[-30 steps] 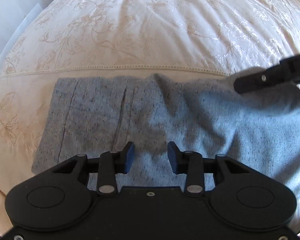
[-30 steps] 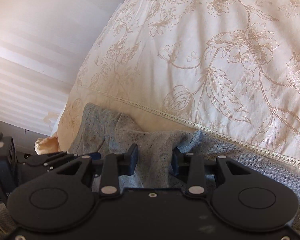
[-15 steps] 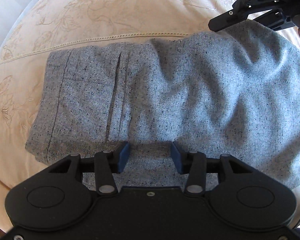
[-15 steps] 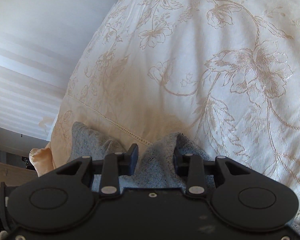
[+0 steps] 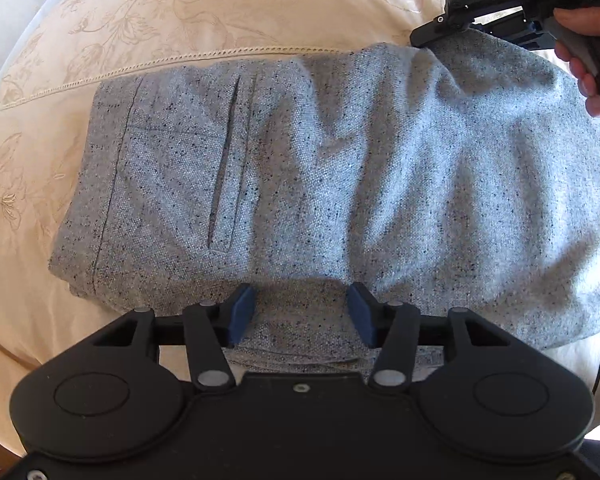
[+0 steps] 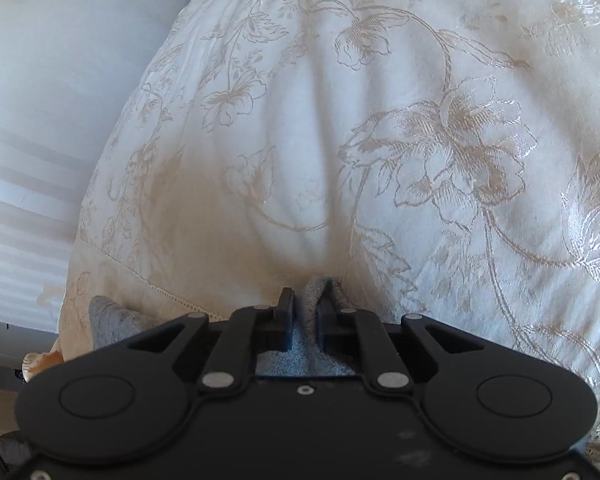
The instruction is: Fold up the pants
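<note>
— Where are the pants (image 5: 340, 168) lying?

— On the bed, on the cream bedspread (image 5: 204, 12) with the flower pattern. They're grey with dark flecks, and their long axis runs left to right as seen from the left wrist camera. The stitched band end points left, with a pocket slit (image 5: 224, 160) running across the width beside it. The far long edge sits just beside the lace seam (image 5: 180, 60) of the bedspread.

— Flat?

— The left part is flat. The right part is rumpled and lifted at its far corner.

— Who's lifting it?

— The right gripper (image 6: 304, 312). Its fingers are clenched on a small bunch of the grey cloth, which pokes up between them. From the other camera you see that gripper at the top right corner of the pants, with the person's hand (image 5: 580, 52) on its handle.

— And the left gripper (image 5: 302, 316)?

— Released, its blue pads (image 5: 242, 312) spread wide apart. It sits over the near long edge of the pants, cloth showing between the pads, nothing pinched.
</note>
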`<action>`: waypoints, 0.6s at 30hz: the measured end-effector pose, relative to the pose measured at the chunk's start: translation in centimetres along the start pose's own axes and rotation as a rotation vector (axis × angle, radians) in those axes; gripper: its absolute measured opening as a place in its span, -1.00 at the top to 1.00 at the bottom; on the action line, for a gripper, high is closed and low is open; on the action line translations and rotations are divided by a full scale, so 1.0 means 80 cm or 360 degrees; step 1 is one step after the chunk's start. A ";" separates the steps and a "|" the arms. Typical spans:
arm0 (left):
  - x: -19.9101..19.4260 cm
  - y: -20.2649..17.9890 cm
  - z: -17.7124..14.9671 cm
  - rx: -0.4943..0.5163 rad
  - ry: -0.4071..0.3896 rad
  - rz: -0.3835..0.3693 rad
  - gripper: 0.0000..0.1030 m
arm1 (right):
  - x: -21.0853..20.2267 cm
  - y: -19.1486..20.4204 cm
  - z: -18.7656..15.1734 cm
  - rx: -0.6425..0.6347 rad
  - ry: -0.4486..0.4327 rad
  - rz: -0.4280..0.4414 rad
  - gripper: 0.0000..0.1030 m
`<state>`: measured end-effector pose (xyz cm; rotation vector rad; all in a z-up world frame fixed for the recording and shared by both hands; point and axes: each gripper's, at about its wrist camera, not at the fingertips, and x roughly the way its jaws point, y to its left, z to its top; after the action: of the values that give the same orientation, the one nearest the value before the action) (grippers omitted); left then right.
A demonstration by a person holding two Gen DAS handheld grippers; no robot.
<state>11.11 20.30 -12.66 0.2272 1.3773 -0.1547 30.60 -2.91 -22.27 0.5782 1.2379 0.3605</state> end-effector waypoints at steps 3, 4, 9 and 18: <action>-0.017 0.001 0.016 0.0004 0.0020 -0.0106 -0.10 | -0.020 -0.006 -0.003 0.0018 -0.0095 0.0022 0.60; -0.024 0.000 0.022 0.0009 0.0002 -0.0131 -0.10 | -0.037 -0.008 -0.002 -0.0003 -0.0211 -0.0004 0.49; -0.035 -0.012 0.071 0.0086 -0.0185 -0.0152 -0.11 | -0.089 -0.008 0.011 -0.0170 -0.0365 -0.0089 0.47; 0.051 0.006 0.128 -0.0147 -0.0041 0.0195 -0.23 | -0.139 0.051 -0.099 -0.0706 -0.0342 -0.0381 0.32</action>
<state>21.77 18.34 -14.87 0.2312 1.3377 0.0079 19.98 -4.08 -12.89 0.0826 0.9657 0.3471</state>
